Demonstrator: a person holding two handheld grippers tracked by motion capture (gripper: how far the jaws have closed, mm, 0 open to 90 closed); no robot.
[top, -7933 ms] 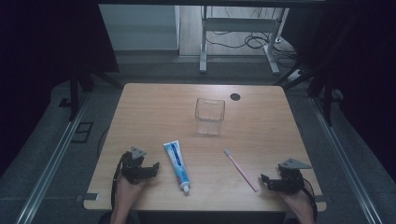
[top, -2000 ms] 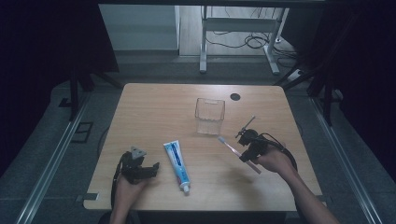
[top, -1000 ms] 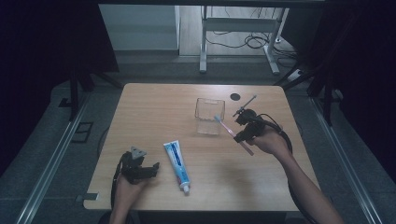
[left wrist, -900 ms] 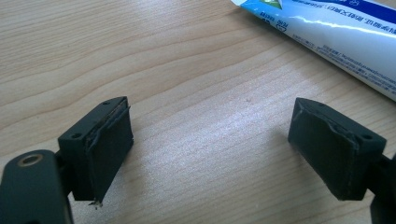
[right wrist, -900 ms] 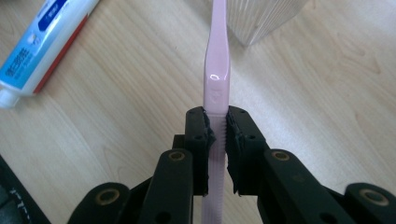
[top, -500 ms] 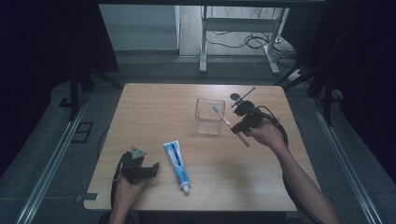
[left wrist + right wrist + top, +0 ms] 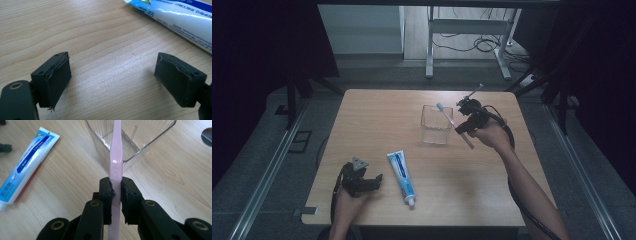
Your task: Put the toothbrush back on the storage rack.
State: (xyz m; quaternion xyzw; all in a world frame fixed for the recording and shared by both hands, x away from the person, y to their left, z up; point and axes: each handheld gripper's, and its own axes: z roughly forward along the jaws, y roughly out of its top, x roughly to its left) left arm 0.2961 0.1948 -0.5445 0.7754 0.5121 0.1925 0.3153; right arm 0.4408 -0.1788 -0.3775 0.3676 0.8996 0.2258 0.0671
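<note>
Over the table's (image 7: 377, 107) far half, at about 1 o'clock from its centre, the right gripper (image 7: 460, 127) is holding a pink toothbrush (image 7: 446, 114); its jaws are clamping the handle mid-length, as the right gripper view shows (image 7: 116, 192). Brush axis is running from the gripper toward 10 o'clock, head end leading and raised, tail end sticking out toward 4 o'clock below the hand. Head is hanging over the near-right rim of the clear cup (image 7: 436, 131); in the right gripper view the shaft is pointing straight to 12 o'clock across the cup's corner (image 7: 140, 150). Whether the head is already inside the rim or just above it is probably not decidable from this height. Judgement: coming move is tipping the brush steeper and lowering it, head first, into the cup.

Right forearm is reaching in from 5 o'clock, wrist cocked up. Left gripper (image 7: 371, 182) is resting on the near-left table, jaws spread with nothing between them (image 7: 112, 82), toothpaste (image 7: 401, 171) just beside it at 3 o'clock. Right hand is much the nearer to the cup.
</note>
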